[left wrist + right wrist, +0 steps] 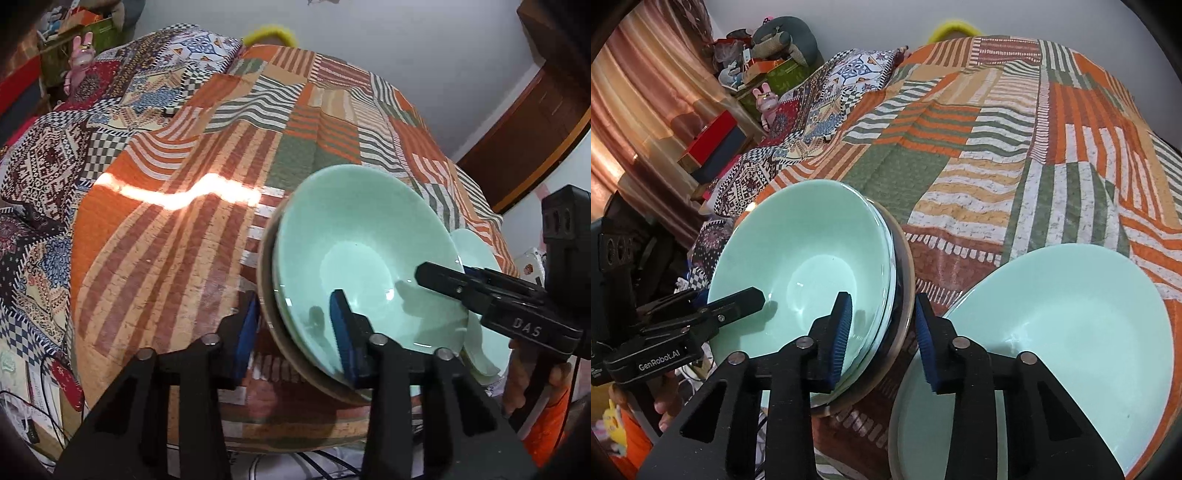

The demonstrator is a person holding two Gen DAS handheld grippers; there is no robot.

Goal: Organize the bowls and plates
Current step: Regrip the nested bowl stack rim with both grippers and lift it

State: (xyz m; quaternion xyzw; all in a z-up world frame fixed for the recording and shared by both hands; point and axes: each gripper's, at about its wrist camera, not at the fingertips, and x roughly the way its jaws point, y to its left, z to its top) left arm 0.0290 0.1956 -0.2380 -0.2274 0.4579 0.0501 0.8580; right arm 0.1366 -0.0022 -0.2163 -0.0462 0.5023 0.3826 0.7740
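Mint-green bowls (812,258) & plate (1071,332), orange/green striped patchwork quilt (997,147)

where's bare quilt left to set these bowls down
The widest free patch is the striped quilt left of the bowl stack, out to the patterned blanket. More lies beyond the stack toward the wall. It is crowded at the near edge, where only a narrow strip separates the stack from the green plate.
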